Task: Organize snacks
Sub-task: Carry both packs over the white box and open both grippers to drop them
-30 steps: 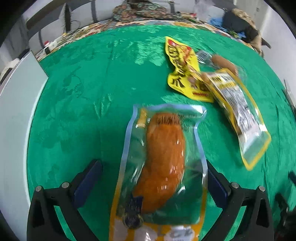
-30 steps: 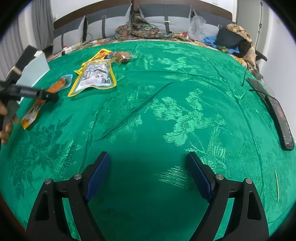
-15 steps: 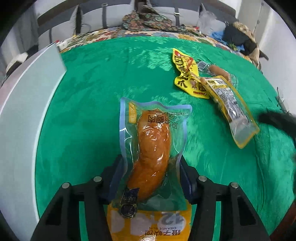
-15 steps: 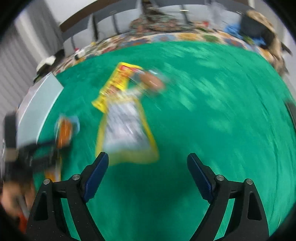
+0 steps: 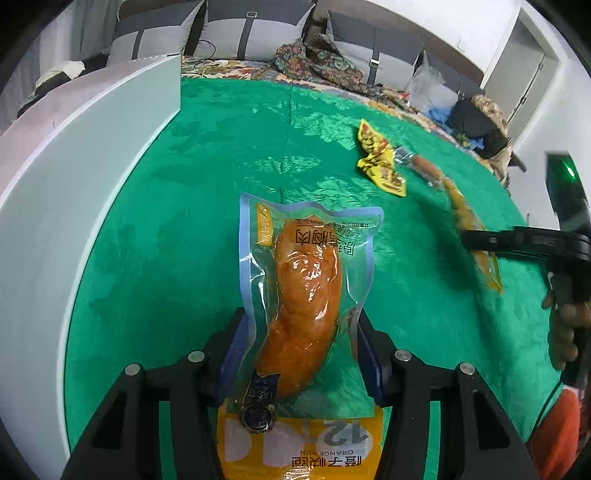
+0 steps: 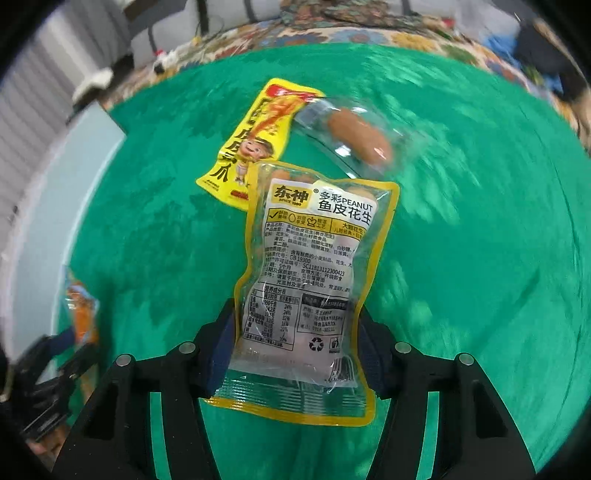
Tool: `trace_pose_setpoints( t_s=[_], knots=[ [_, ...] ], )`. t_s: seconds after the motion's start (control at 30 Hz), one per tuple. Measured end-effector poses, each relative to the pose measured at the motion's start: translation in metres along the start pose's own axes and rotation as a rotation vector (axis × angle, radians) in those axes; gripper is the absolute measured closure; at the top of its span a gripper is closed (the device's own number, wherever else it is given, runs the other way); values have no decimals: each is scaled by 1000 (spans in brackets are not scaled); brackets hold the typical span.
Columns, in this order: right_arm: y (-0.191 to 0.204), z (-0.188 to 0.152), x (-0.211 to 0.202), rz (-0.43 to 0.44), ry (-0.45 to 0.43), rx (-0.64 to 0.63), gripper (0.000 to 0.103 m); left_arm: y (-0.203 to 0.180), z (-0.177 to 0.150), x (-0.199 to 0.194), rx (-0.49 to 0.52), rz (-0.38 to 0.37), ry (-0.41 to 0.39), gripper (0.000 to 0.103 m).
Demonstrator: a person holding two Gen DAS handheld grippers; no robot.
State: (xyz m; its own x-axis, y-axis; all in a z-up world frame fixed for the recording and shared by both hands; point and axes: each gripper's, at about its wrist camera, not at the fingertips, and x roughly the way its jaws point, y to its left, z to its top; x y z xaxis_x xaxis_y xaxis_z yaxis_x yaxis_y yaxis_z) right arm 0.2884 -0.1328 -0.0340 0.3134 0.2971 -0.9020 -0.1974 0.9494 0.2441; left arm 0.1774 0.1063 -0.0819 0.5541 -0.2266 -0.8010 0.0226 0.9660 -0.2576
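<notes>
Vacuum-sealed orange sausage pack (image 5: 306, 295) gripped low down between the blue pads of the left gripper (image 5: 299, 354); jaws about half closed, pressing both sides of the pouch, which crumples slightly at the pads. Pack standing out lengthwise ahead of the fingers, over the green cloth (image 5: 192, 206); probably lifted clear of it, though contact under the pouch not visible. Yellow printed end of the pack nearest the camera.

Peanut pouch (image 6: 314, 266), yellow-bordered with a white printed label, clamped at its lower part by the right gripper (image 6: 299, 350). Jaws just closed in from wide onto it, now about half open with the pouch held between the pads. Bottom seam hanging toward the camera, below the pads.

Beyond the peanut pouch: yellow cartoon-print packet (image 6: 258, 144) flat on the cloth, its near corner tucked behind the pouch's top edge as seen. Just to its right, clear wrapper with a brown sausage-like snack (image 6: 358, 136), touching or overlapping the yellow packet's upper end; blur too strong to say which.

From the left wrist view: same yellow packet (image 5: 380, 166) and clear-wrapped snack (image 5: 424, 170) lying together far right on the cloth; right gripper's black frame entering from the right edge with the peanut pouch seen edge-on, a hand (image 5: 565, 325) on its handle.

White box wall (image 5: 74, 177) along the left side of the cloth. Grey cushions (image 5: 251, 33) and patterned fabric at the far edge.
</notes>
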Motion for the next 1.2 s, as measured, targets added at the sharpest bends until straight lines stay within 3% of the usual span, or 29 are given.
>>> trace_pose_setpoints(
  t_s=[0.07,0.13,0.37,0.63,0.77,0.93,1.2],
  knots=[
    [-17,-18,-24,118,-45,87,42,-2,-2,-8,-17,-22,-16,49],
    [-25,-29,-43,178,-87,135,42,-3,-5,-19,-42,-51,-33,49],
    [-27,-59,-73,221,-113,186,42,1,-3,-64,-105,-135,-103,49],
    [49,-57,-103,303,-165,50,42,46,13,-139,-182,-166,-242,49],
    [103,-47,-123,361,-195,-43,42,94,21,-182,-227,-123,-307,49],
    [189,-32,-140,456,-213,-171,41,165,22,-229,-258,37,-373,49],
    [348,-27,-118,546,-174,-394,41,260,3,-232,-345,220,-325,45]
  ],
)
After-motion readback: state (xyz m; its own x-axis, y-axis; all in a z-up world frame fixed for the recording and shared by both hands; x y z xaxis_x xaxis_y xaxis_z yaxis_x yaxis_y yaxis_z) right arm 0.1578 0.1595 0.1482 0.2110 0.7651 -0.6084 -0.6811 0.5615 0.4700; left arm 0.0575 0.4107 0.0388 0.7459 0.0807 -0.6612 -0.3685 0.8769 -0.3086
